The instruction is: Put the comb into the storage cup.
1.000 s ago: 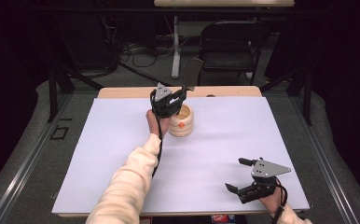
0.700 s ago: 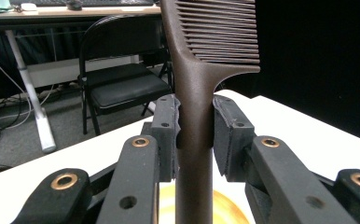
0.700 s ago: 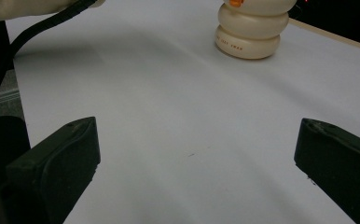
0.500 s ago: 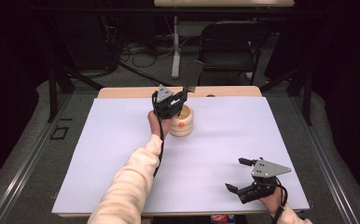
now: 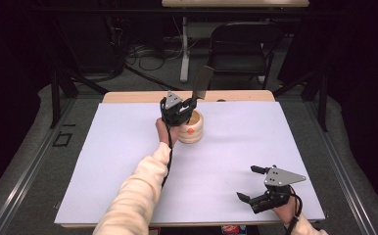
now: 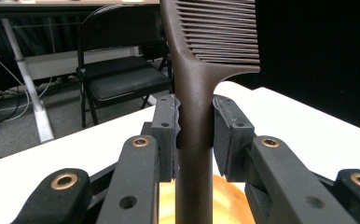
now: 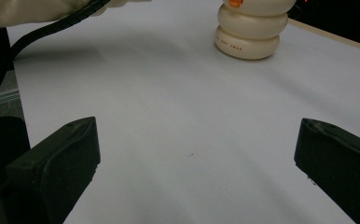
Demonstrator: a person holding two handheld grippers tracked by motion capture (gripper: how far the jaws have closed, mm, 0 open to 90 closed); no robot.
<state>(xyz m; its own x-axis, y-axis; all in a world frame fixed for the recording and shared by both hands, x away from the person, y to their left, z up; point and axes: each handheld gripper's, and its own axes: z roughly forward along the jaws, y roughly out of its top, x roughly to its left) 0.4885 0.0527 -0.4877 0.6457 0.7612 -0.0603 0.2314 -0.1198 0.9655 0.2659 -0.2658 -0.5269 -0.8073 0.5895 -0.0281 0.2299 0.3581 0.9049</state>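
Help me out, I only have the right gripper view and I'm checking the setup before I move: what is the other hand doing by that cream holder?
Observer: The left gripper holds a dark comb upright above the holder.
Operator: Is the grip firm?
Observer: Its pads press both sides of the comb's handle, teeth end up.
Operator: Where am I?
Observer: Your right gripper sits open near the table's front right corner, well apart from the holder.

The comb's lower handle seems hidden behind the fingers.
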